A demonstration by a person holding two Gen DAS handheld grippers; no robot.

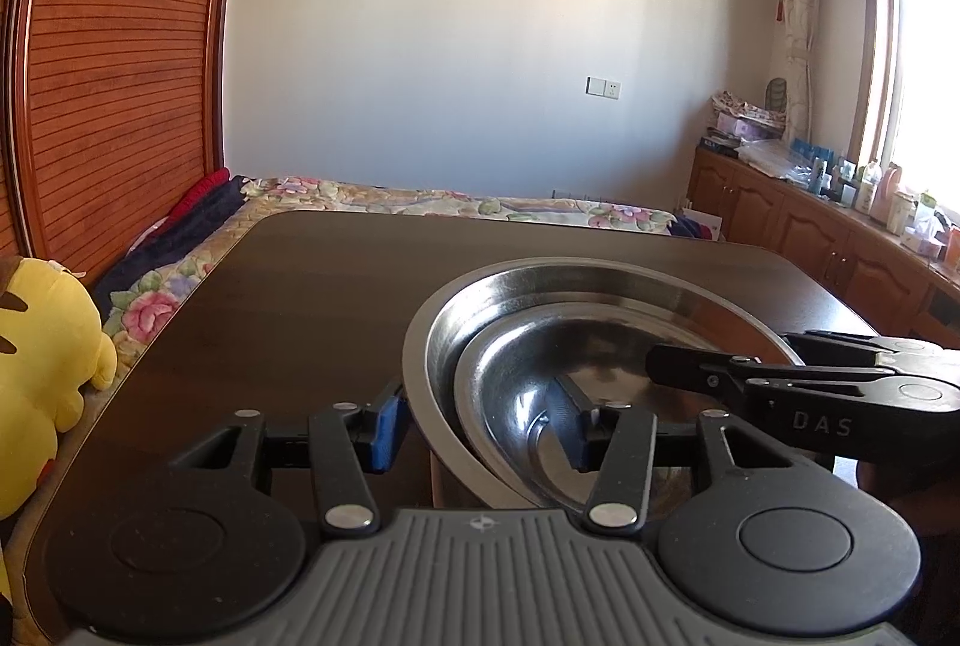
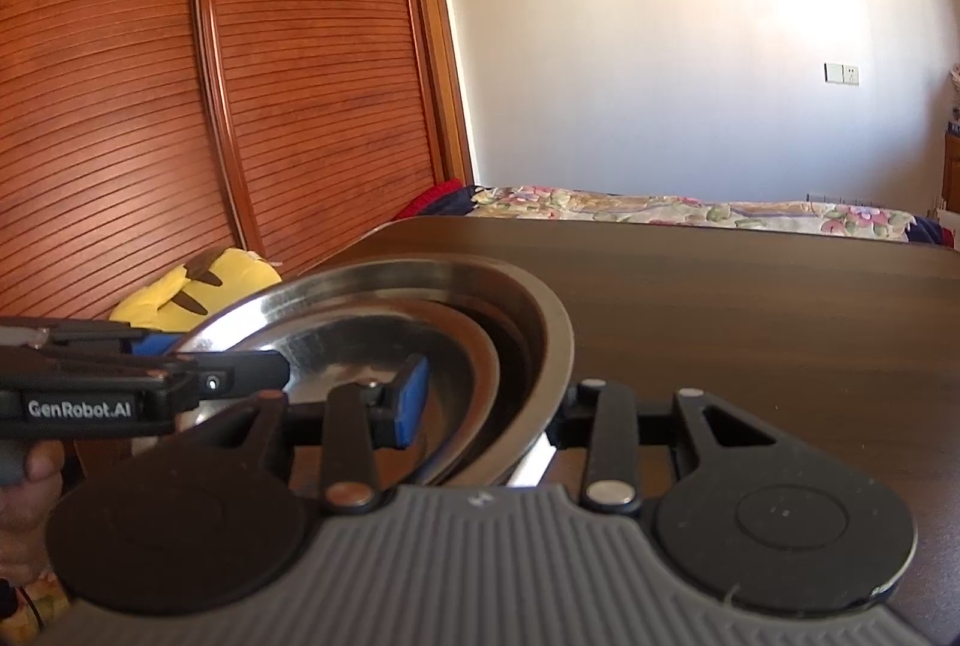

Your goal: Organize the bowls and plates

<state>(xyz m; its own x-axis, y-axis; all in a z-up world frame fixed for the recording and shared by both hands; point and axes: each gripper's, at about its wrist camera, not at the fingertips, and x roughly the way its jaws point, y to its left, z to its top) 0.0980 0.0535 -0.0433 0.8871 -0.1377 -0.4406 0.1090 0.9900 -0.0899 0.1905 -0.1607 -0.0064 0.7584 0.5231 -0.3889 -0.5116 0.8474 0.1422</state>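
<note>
A large steel bowl (image 1: 432, 322) sits on the dark wooden table (image 1: 300, 286), with a smaller steel bowl (image 1: 516, 364) nested inside it. My left gripper (image 1: 480, 430) is open, its jaws straddling the near left rims of both bowls: one blue pad (image 1: 390, 427) outside, the other inside the smaller bowl. In the right wrist view my right gripper (image 2: 486, 418) is open and straddles the right rim of the large bowl (image 2: 552, 340), one blue pad (image 2: 411, 400) inside the smaller bowl (image 2: 474, 364). Each gripper shows in the other's view.
A yellow plush toy (image 1: 42, 364) lies off the table's left edge beside a wooden wardrobe (image 1: 108, 63). A bed with a floral cover (image 1: 420, 199) stands behind the table. A cluttered cabinet counter (image 1: 840, 202) runs along the right under the window.
</note>
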